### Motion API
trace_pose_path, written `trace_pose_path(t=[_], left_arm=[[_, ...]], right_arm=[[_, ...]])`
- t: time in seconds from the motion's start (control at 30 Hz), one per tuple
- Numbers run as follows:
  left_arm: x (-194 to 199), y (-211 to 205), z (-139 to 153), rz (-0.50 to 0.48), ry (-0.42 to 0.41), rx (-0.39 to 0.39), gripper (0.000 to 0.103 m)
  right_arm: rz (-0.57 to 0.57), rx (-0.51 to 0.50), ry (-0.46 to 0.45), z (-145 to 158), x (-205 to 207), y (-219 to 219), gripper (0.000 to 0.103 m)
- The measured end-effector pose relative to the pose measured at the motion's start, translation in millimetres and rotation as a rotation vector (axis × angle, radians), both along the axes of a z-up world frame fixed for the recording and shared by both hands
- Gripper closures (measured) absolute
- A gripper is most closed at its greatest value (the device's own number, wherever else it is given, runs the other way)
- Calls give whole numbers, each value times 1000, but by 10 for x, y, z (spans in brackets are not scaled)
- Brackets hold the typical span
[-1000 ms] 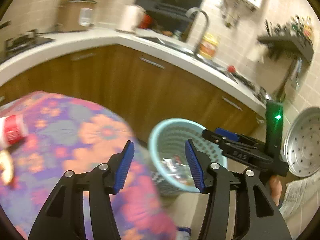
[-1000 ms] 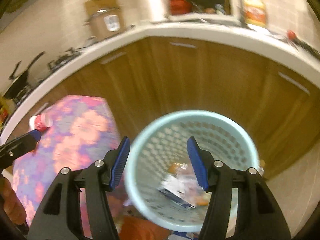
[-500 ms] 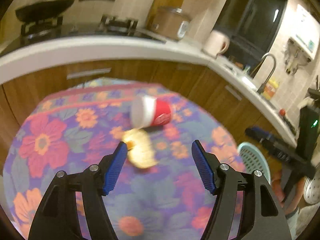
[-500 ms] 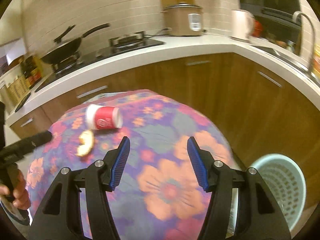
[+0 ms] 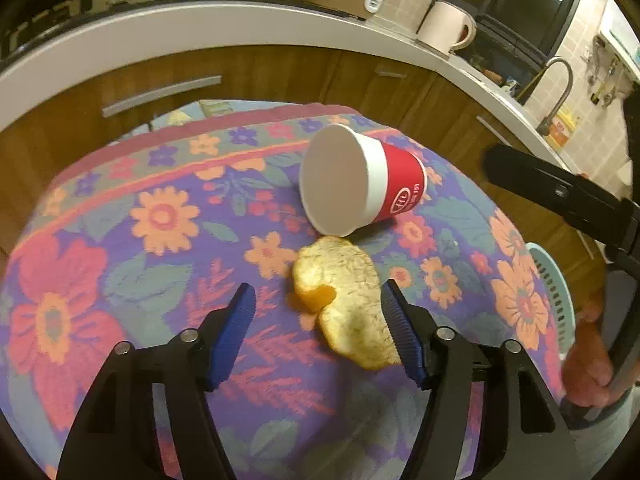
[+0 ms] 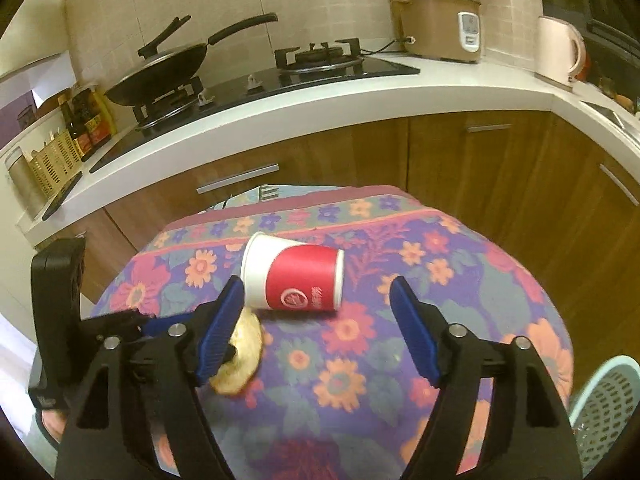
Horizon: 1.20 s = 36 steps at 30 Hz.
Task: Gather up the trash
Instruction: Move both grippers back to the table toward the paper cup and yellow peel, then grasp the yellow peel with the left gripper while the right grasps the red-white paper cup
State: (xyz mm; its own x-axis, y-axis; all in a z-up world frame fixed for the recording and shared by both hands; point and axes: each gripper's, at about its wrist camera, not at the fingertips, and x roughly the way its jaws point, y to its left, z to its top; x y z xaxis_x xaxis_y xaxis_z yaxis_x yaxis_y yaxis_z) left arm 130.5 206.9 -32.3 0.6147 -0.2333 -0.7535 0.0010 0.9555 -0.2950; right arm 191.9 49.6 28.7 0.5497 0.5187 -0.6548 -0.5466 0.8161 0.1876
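A floral cloth [image 5: 160, 216] covers the table. On it a red-and-white paper cup [image 5: 360, 180] lies on its side, its empty white mouth toward the left gripper [image 5: 316, 328]. Touching the cup's rim lies a curled, pale yellow peel [image 5: 348, 300], between that gripper's wide-open, empty jaws. The right gripper [image 6: 316, 332], also wide open and empty, hovers near the cup. A teal bin [image 6: 608, 412] stands beside the table.

A home kitchen: gas hob [image 6: 320, 58] with wok [image 6: 160, 76], rice cooker [image 6: 440, 26], wooden cabinets [image 6: 480, 168] (sink tap [image 5: 554, 92] too).
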Motion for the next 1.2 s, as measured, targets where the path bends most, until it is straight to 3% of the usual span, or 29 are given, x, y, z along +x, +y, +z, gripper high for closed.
trace_pose_path(t=[0.1, 0.17, 0.27, 0.73, 0.97, 1.0, 1.07, 1.2], left_arm=[[52, -37, -82, -19, 13, -20, 62], [42, -94, -92, -20, -3, 15, 67], [39, -121, -108, -7, -8, 52, 86], [-104, 106, -100, 46, -20, -1, 90], [-138, 222, -110, 75, -18, -30, 91], [-147, 222, -109, 75, -19, -30, 91], [-157, 215, -96, 73, -25, -28, 91], [-187, 183, -44, 66, -39, -35, 91]], right_arm=[[14, 0, 26, -74, 92, 116, 24], [20, -5, 33, -118, 128, 174, 24], [22, 3, 42, -181, 167, 210, 21], [32, -15, 71, -333, 253, 505, 16], [-20, -49, 84, -448, 319, 546, 17], [-21, -52, 87, -462, 325, 547, 18], [-16, -69, 102, -494, 334, 552, 31], [-41, -75, 71, -451, 279, 470, 31]])
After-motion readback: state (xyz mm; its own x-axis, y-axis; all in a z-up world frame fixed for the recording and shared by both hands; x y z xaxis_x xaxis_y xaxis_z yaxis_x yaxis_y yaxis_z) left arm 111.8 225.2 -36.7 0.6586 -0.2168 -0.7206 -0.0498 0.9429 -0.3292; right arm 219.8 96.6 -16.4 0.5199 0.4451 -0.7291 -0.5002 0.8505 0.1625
